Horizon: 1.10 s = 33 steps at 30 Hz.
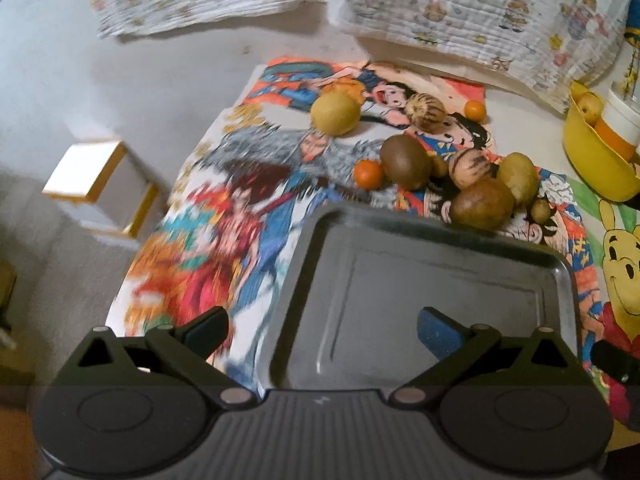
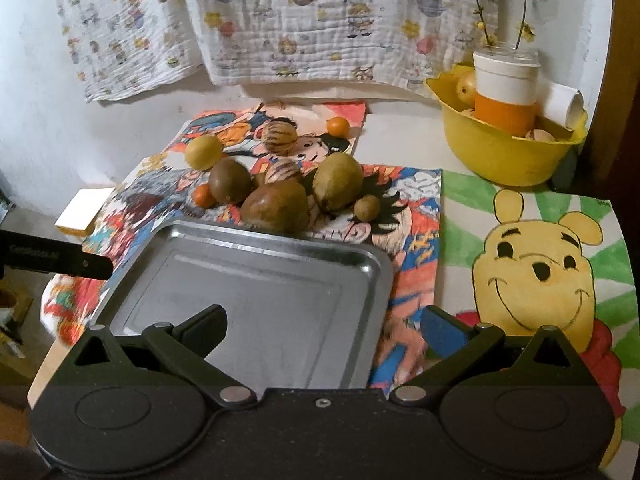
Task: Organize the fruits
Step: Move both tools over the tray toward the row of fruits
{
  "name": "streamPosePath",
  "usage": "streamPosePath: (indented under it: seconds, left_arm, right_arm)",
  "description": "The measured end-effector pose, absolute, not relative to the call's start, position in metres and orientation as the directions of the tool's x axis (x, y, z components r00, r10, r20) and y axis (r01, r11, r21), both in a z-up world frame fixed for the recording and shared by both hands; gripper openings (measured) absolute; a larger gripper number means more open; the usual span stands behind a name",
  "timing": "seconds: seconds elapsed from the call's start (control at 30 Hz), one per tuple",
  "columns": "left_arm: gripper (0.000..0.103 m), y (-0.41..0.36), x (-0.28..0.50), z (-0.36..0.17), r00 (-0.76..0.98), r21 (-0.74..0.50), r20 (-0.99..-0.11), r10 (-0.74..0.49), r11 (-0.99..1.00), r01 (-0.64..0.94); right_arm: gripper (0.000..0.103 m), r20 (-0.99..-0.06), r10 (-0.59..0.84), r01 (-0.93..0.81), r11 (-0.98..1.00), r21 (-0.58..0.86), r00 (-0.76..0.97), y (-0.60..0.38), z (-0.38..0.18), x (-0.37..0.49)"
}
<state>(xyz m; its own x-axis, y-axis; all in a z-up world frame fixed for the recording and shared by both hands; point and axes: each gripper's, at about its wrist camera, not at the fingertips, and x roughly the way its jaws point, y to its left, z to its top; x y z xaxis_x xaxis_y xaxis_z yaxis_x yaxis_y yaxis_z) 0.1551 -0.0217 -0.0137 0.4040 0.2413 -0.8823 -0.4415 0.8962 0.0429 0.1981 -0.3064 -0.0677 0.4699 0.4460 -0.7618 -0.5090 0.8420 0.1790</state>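
An empty grey metal tray (image 1: 460, 280) (image 2: 248, 276) lies on a cartoon-print cloth (image 1: 224, 216) (image 2: 416, 216). Behind it sits a cluster of fruit: brown kiwis (image 1: 405, 161) (image 2: 229, 181), a larger brown-green fruit (image 2: 337, 181), striped fruits (image 1: 425, 110) (image 2: 280, 132), a yellow-green round fruit (image 1: 335, 113) (image 2: 203, 151) and small oranges (image 1: 368, 174) (image 2: 337, 125). My left gripper (image 1: 322, 330) is open and empty above the tray's near part. My right gripper (image 2: 324, 330) is open and empty over the tray's near right corner. The left gripper's finger (image 2: 56, 260) shows at the right wrist view's left edge.
A yellow bowl (image 2: 508, 152) (image 1: 596, 156) at the back right holds a white-and-orange cup and some fruit. A Winnie-the-Pooh mat (image 2: 536, 280) lies to the right. A white box (image 1: 100, 188) stands beyond the table's left edge. A printed cloth (image 2: 280, 20) hangs on the back wall.
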Motion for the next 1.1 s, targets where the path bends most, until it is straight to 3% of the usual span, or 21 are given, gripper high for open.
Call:
streamPosePath:
  seconds: [0.57,1.03,1.1]
  left_arm:
    - [0.102,0.046,0.274,-0.057,0.454,0.08,-0.889,0.055,0.996,0.036]
    - [0.092,0.065,0.305,-0.084,0.442,-0.021,-0.891,-0.106,0.981,0.192]
    - [0.09,0.065,0.308,-0.086,0.444,-0.024,-0.889,-0.112,0.979,0.2]
  right_arm:
    - [0.102,-0.85,0.407,-0.309,0.899,0.309,0.334,-0.216,-0.096,0.292]
    - [0.096,-0.884,0.355,-0.134,0.935,0.329,0.304,-0.188,-0.121,0.328]
    - [0.088,-0.891,0.346,-0.133,0.938,0.32,0.295,-0.183,-0.124,0.329]
